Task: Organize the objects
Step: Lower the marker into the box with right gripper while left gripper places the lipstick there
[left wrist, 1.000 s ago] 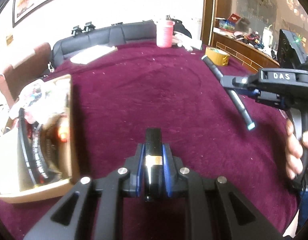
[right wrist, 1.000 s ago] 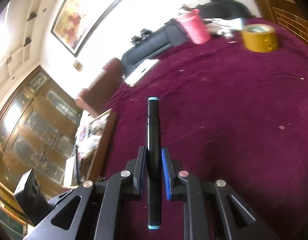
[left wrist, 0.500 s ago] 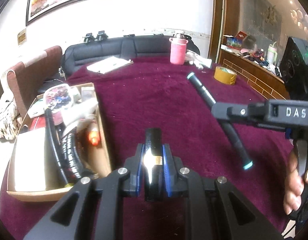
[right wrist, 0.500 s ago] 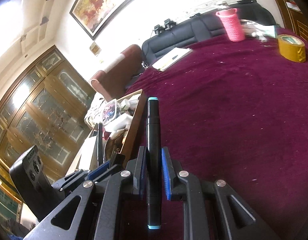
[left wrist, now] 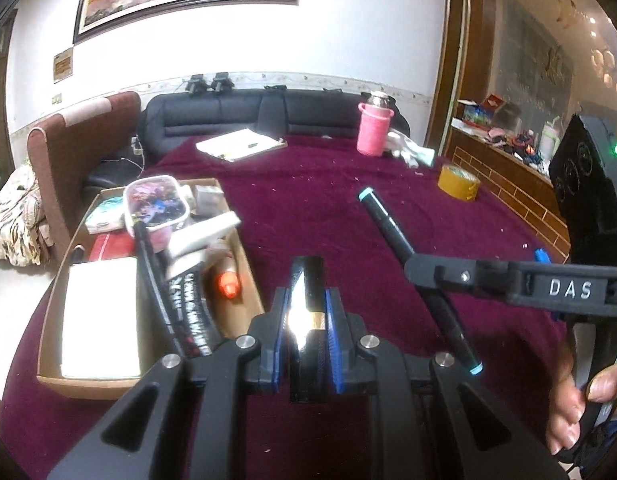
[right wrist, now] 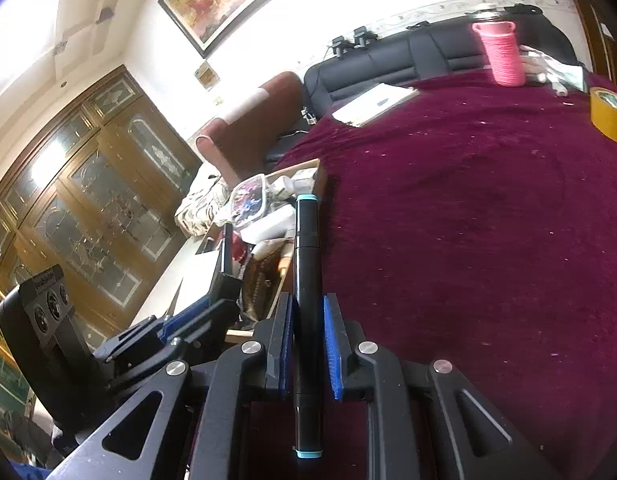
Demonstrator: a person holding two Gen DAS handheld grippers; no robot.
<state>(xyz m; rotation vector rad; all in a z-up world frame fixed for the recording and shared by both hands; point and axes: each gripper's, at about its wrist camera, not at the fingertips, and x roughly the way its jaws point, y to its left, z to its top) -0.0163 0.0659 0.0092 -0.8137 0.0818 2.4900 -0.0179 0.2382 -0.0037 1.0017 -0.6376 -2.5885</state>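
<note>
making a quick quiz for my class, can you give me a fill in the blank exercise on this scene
1. The right gripper is shut on a black marker with caps of the colour ____.
2. The cardboard box of clutter sits on a tablecloth of the colour ____.
3. The roll of tape on the table is ____ in colour.
4. The left gripper is shut on a small ____ object.

Missing words: teal; maroon; yellow; black

bright daylight, perhaps window-lit; glare, fisheye-warped edges.
</note>
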